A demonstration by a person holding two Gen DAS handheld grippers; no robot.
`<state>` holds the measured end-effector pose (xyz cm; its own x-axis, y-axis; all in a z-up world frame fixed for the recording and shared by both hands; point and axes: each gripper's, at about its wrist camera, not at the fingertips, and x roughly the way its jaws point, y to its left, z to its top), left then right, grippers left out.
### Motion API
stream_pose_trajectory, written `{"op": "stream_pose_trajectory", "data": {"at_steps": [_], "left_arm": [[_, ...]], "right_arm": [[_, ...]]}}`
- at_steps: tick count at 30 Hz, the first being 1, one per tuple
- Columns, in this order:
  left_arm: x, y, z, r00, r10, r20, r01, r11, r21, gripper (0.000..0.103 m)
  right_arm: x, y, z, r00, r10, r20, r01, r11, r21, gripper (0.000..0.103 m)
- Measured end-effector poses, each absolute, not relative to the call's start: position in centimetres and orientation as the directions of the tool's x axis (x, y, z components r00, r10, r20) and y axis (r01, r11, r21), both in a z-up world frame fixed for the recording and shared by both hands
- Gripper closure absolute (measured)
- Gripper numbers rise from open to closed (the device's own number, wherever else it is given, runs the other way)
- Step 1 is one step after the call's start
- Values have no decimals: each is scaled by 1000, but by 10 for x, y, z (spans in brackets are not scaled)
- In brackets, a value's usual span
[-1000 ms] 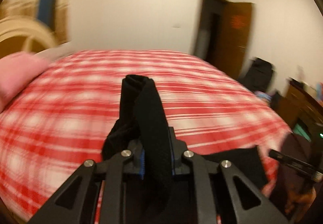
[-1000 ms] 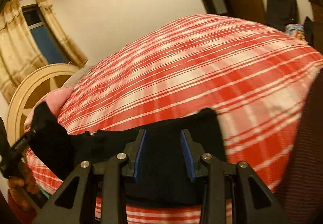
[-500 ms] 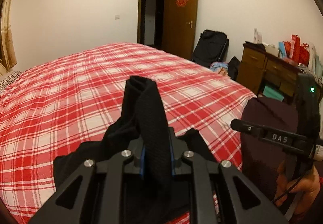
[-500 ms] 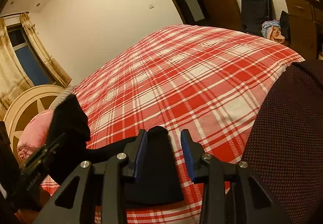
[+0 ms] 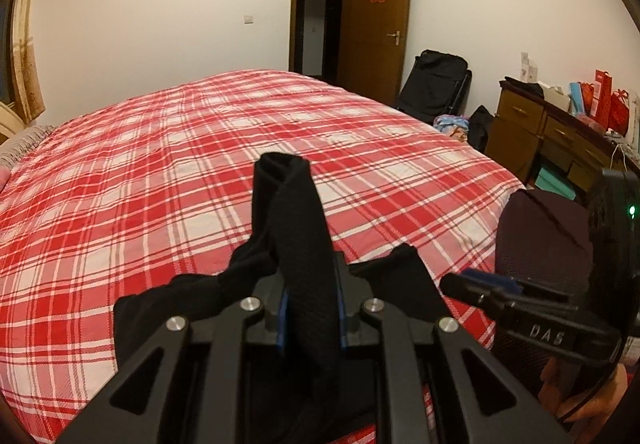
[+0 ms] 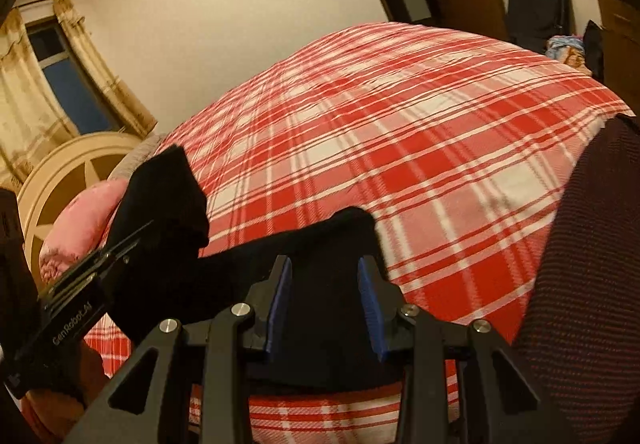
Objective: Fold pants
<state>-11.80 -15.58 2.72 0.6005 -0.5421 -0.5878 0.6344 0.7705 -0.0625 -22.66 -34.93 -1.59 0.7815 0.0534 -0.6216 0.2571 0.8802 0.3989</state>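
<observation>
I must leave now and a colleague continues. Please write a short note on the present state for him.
Left tongs: shut on a bunch of the black pants, lifted off the bed.
Right tongs: pads stand apart beside another part of the pants; whether they grip it is not clear.
Pants: near edge of the plaid bed, bunched between both tongs.
Done: no neat fold visible.
Left: spread flat, then fold.

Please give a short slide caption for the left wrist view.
Left gripper clamps a bunched strip of black pants above the red plaid bed.
</observation>
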Motion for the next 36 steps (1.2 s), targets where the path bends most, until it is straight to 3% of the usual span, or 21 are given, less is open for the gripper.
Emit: {"op": "stream_pose_trajectory", "data": {"at_steps": [6, 13, 19, 27, 31, 32, 34, 36], "left_arm": [[-108, -109, 48, 627, -575, -526, 586, 793, -167, 85], [-83, 19, 67, 794, -381, -473, 311, 924, -222, 85], [-84, 78, 56, 839, -235, -491, 144, 966, -217, 85], [-84, 108, 32, 830, -152, -536, 39, 976, -216, 85], [-77, 127, 21, 823, -115, -557, -20, 973, -230, 85], [-78, 131, 19, 823, -103, -558, -34, 973, -230, 85], [-78, 146, 11, 819, -80, -568, -71, 968, -239, 85], [-79, 163, 0, 811, -58, -582, -113, 961, -252, 84]], "right_arm": [[-223, -331, -17, 770, 79, -633, 212, 904, 370, 66], [-219, -316, -21, 762, 107, -639, 181, 912, 368, 66], [-194, -277, -25, 740, 201, -642, 58, 932, 359, 66], [-129, -207, -34, 706, 287, -647, -98, 945, 312, 66], [-101, -177, -54, 653, 277, -705, -127, 957, 259, 66], [-98, -169, -56, 659, 263, -705, -144, 964, 224, 64], [-98, -154, -54, 661, 248, -708, -202, 968, 151, 46], [-100, -150, -49, 668, 238, -705, -217, 969, 120, 44]]}}
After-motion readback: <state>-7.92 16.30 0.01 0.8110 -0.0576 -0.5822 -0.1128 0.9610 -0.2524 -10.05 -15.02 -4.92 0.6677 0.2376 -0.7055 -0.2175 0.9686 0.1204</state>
